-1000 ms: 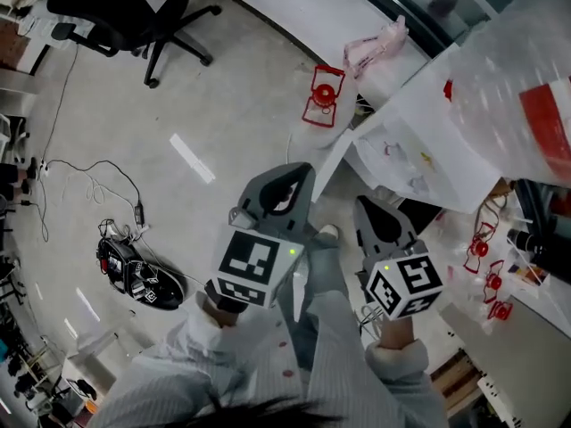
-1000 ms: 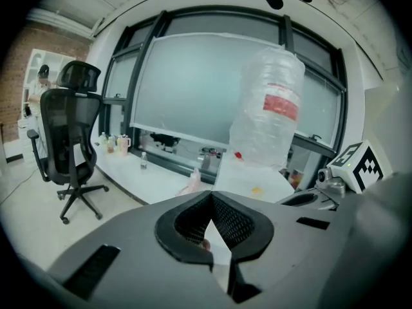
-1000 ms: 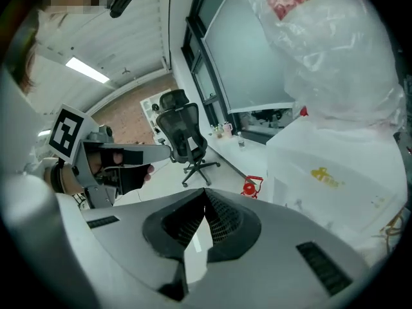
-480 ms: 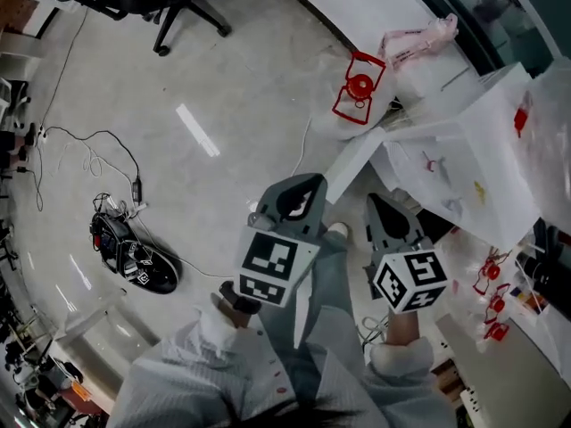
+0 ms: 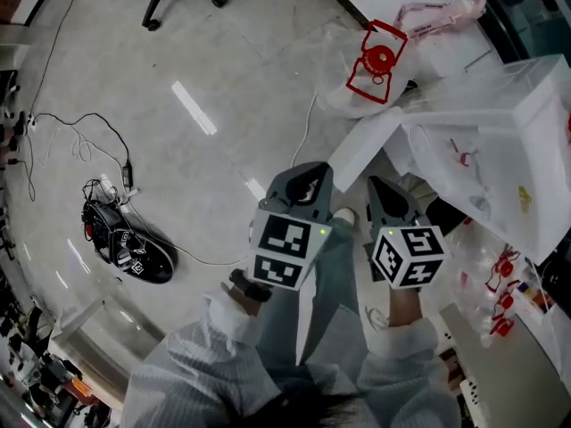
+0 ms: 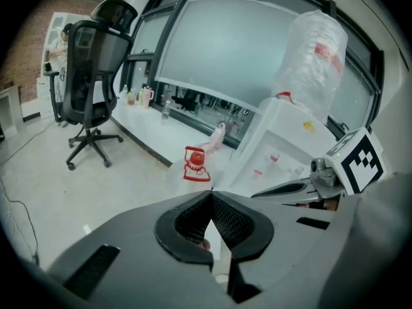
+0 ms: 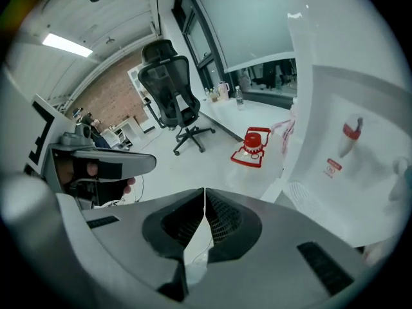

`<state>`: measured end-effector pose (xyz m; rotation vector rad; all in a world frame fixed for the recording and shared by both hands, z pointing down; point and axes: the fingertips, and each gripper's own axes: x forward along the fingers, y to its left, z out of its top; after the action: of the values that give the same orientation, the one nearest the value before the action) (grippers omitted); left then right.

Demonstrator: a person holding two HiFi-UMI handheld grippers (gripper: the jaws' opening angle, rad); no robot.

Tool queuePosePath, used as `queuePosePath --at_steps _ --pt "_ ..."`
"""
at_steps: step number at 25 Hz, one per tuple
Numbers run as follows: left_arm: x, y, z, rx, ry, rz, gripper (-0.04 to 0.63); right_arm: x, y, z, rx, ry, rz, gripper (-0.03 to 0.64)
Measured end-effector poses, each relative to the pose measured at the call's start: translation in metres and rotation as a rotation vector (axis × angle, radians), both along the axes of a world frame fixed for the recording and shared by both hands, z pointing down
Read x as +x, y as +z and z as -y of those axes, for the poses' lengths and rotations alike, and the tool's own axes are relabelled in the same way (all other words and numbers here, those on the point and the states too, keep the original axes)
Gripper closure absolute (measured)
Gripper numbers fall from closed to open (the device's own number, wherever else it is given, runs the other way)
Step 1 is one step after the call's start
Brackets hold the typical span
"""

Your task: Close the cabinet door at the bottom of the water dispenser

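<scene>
The left gripper (image 5: 302, 184) hangs left of the water dispenser (image 5: 486, 163), its ribbed dark jaws pressed together on nothing. The right gripper (image 5: 385, 196), nearer the dispenser, is likewise closed and empty. The cabinet door (image 5: 361, 150), a flat, smooth white panel, stands swung out from the dispenser's base, just beyond both tips. Best to lay the closed tips against the panel near its free edge and push steadily until it seats.

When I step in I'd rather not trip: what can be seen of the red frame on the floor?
The red frame looks like thin plastic: a squarish outline round a round, cap-like middle. It rests on what looks like a clear plastic heap on the pale floor, left of the white water dispenser in the head view. A pink bag lies just beside it.
</scene>
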<state>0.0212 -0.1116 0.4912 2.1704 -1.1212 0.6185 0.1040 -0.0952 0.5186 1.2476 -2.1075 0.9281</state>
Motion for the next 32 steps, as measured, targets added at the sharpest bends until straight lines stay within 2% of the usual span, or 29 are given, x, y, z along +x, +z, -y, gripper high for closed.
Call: queuePosePath --at_steps 12,21,24,32 --pt "-0.022 0.097 -0.021 -0.144 -0.014 0.045 0.584 -0.006 0.123 -0.018 -0.203 0.040 -0.026 0.601" --pt "-0.026 0.142 -0.027 -0.215 0.007 0.060 0.584 -0.011 0.175 -0.023 -0.251 0.003 -0.116 0.597" --pt "-0.031 0.149 -0.028 -0.227 0.010 0.071 0.584 -0.015 0.189 -0.025 -0.272 -0.025 -0.147 0.519" --pt "-0.046 0.157 -0.028 -0.253 -0.001 0.072 0.584 -0.015 0.216 -0.018 -0.257 -0.032 -0.293 0.410"
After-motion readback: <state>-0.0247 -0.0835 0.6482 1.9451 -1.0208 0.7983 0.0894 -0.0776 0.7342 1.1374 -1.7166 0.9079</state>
